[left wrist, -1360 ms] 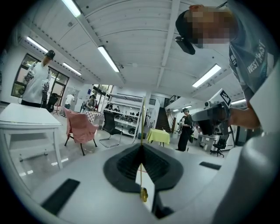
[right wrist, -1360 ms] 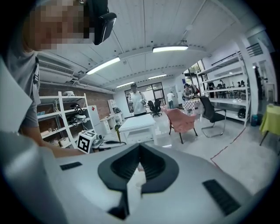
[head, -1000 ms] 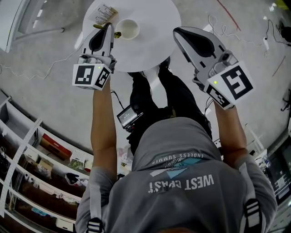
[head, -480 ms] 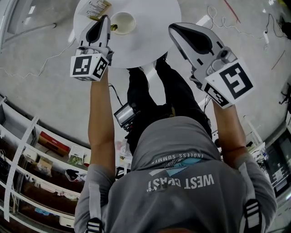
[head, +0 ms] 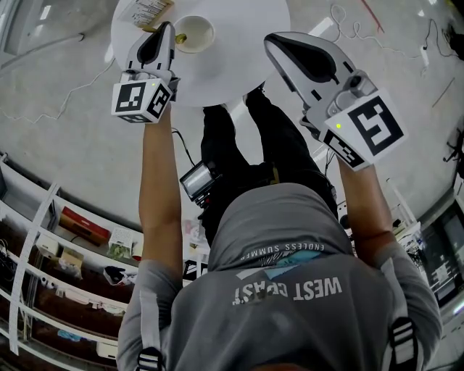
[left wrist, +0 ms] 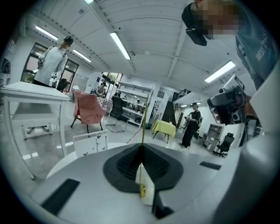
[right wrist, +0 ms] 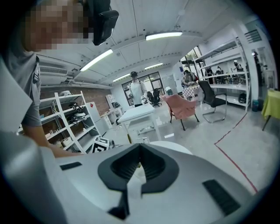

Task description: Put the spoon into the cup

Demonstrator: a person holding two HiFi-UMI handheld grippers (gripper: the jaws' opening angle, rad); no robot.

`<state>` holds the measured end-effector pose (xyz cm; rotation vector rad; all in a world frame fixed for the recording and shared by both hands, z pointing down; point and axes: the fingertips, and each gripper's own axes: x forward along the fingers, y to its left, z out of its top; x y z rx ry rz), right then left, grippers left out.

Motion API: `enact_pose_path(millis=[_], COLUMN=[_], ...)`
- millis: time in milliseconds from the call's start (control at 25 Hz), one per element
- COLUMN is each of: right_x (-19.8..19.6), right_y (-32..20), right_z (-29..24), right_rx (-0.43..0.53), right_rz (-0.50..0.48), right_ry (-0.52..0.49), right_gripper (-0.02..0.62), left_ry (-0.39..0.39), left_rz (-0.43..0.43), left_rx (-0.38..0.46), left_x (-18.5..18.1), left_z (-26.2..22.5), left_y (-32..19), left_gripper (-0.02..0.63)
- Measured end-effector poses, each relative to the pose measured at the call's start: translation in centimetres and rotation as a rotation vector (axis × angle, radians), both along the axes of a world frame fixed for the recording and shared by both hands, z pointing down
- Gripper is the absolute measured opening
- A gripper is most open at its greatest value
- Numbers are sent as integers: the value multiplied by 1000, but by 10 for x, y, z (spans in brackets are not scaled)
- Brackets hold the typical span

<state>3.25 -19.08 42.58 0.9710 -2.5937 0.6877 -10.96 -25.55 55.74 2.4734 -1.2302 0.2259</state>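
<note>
A pale cup point(head: 194, 32) stands on a round white table point(head: 239, 65) at the top of the head view. My left gripper point(head: 166, 29) is just left of the cup and shut on a thin gold spoon point(head: 180, 37). The spoon's bowl end sits at the cup's left rim. In the left gripper view, the spoon point(left wrist: 142, 127) runs as a fine gold line straight out from the closed left gripper point(left wrist: 141, 148). My right gripper point(head: 272, 40) hovers over the table's right side, shut and empty. In its own view the right gripper point(right wrist: 140, 148) shows its jaws together.
A printed snack packet point(head: 148, 9) lies on the table behind the left gripper. Below the table are the person's legs and a concrete floor with cables point(head: 348, 36). Shelving point(head: 51, 239) stands at the lower left. Other people, chairs and tables are far off.
The table and cup have slid up in the head view. My left gripper has kept the spoon and edged slightly closer to the cup's rim. The right gripper has held its place.
</note>
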Motion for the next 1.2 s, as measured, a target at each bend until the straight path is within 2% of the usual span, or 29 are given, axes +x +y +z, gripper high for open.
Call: enact_pose_path(millis=[600, 760, 960, 1200], right_x=[-2, -8, -7, -17], right_y=[-9, -13, -19, -27], right_z=[-8, -12, -23, -38], right_rx=[24, 32, 50, 92], right_rz=[2, -1, -3, -10], right_ry=[-5, -7, -14, -26], right_gripper=[2, 2, 2, 2], left_ry=[-18, -23, -47, -75], left_rz=[51, 57, 64, 75], left_rx=[-110, -126, -121, -78], left_x=[1, -4, -4, -16], left_z=[24, 24, 14, -11], left_y=[14, 14, 13, 10], left_gripper=[2, 41, 64, 75])
